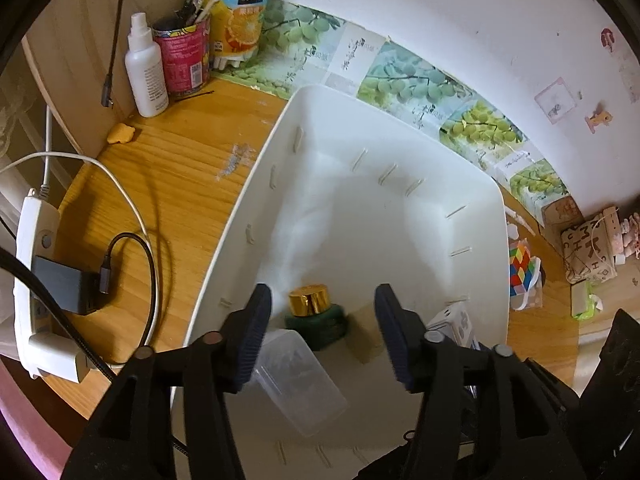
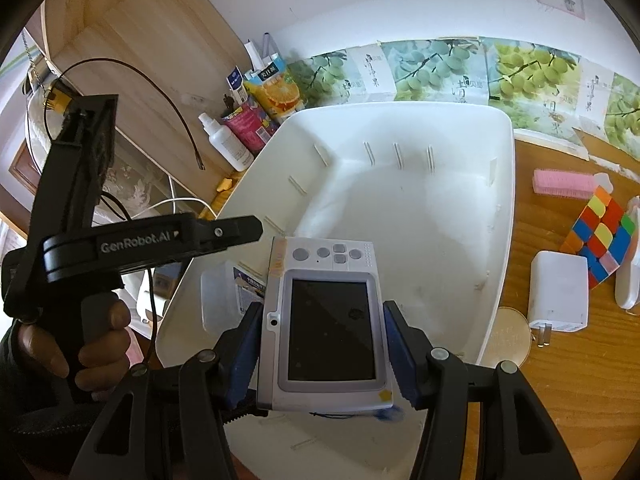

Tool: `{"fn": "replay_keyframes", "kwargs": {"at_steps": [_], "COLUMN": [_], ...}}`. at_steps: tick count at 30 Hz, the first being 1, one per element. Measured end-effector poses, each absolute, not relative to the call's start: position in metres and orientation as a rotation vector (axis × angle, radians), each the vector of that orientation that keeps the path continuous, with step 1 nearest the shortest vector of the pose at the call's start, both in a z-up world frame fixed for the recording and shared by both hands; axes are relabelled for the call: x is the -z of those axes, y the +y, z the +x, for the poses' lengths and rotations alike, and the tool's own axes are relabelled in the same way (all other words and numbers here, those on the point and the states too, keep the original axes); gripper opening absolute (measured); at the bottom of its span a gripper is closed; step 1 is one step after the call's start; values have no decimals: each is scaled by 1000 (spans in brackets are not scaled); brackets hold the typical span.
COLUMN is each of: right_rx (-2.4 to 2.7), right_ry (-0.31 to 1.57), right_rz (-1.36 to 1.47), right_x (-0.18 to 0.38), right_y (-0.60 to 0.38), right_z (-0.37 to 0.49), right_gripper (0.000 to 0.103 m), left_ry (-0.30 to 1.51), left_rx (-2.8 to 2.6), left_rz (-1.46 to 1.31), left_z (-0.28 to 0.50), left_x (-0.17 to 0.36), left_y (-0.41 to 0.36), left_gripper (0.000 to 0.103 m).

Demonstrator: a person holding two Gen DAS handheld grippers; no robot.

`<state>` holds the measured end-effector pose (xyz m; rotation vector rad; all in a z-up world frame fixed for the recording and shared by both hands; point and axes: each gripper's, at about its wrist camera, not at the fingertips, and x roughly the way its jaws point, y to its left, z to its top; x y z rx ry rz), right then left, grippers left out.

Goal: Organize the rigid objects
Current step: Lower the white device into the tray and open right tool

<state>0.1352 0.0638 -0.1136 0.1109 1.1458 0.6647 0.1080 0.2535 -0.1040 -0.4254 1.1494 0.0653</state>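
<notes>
"GenRobot.AI" is printed in pale letters on the black body of the left gripper [image 2: 244, 228], seen from the right wrist with a hand [image 2: 86, 344] around its grip. The orange-printed juice carton [image 1: 240, 20] at the desk's back carries Chinese characters too small to read.

The left gripper [image 1: 323, 300] stands partly open above the large white plastic bin [image 1: 240, 216], its blue pads touching nothing. Between and just beyond them, on the bin floor, sits a dark green glass bottle with a gold cap [image 1: 314, 314]; a clear plastic box [image 1: 298, 384] lies under its left finger.

The right gripper [image 2: 324, 328] is clamped by both blue pads on the sides of a white handheld device with a dark screen [image 2: 326, 320], held over the bin's near end. To its right, outside the bin, lie a white charger plug [image 2: 558, 298] and a multicoloured puzzle cube [image 2: 600, 236].
</notes>
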Motion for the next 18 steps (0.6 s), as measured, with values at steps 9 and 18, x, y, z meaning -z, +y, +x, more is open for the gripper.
{"fn": "replay_keyframes", "kwargs": {"at_steps": [9, 18], "right_rx": [-660, -648], "right_ry": [1120, 1076], "right_rz": [133, 141], "right_x": [107, 100], "right_y": [57, 46], "right_z": [127, 114], "right_gripper": [60, 60], "left_ry": [1058, 953], "left_rx": [-72, -40], "left_rz": [-450, -443], "left_z": [97, 82], "left_x": [89, 72], "left_y": [254, 243], "left_gripper": [74, 78]}}
